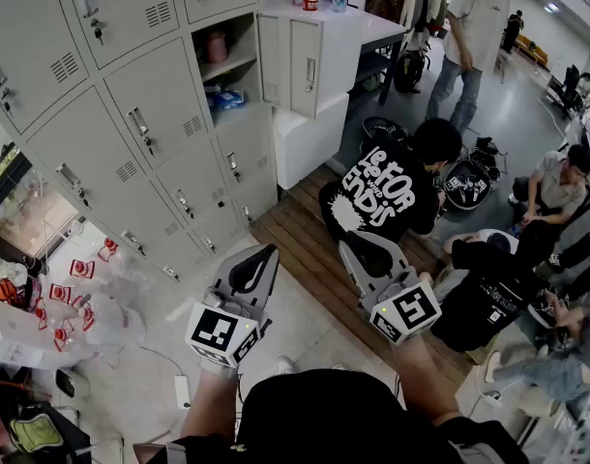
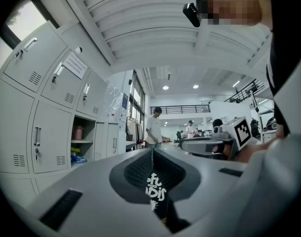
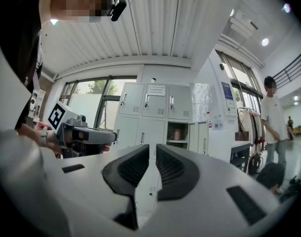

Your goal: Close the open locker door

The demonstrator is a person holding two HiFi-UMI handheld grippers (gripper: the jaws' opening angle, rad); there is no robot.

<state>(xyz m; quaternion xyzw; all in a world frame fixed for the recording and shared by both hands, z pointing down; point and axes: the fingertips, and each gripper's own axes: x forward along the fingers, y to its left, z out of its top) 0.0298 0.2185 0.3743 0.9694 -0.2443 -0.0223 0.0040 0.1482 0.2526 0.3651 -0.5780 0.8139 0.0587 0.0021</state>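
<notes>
Closest in the head view is the person's black shirt (image 1: 324, 419), with a hand-held gripper out ahead on each side. On the left hand-held gripper (image 1: 259, 264) the jaws are pressed together with nothing between them. The right hand-held gripper (image 1: 365, 257) is likewise closed and empty, with only a thin slit between its pads. Both point toward the grey locker bank (image 1: 131, 114). Well beyond them, the open locker door (image 1: 309, 66) stands swung wide to the right of its compartment (image 1: 239, 66). That compartment holds a pink cup (image 1: 217, 46) on its shelf and blue packets (image 1: 225, 98) below. Seated people (image 1: 392, 191) gather on the wooden floor (image 1: 295, 240) at right.
</notes>
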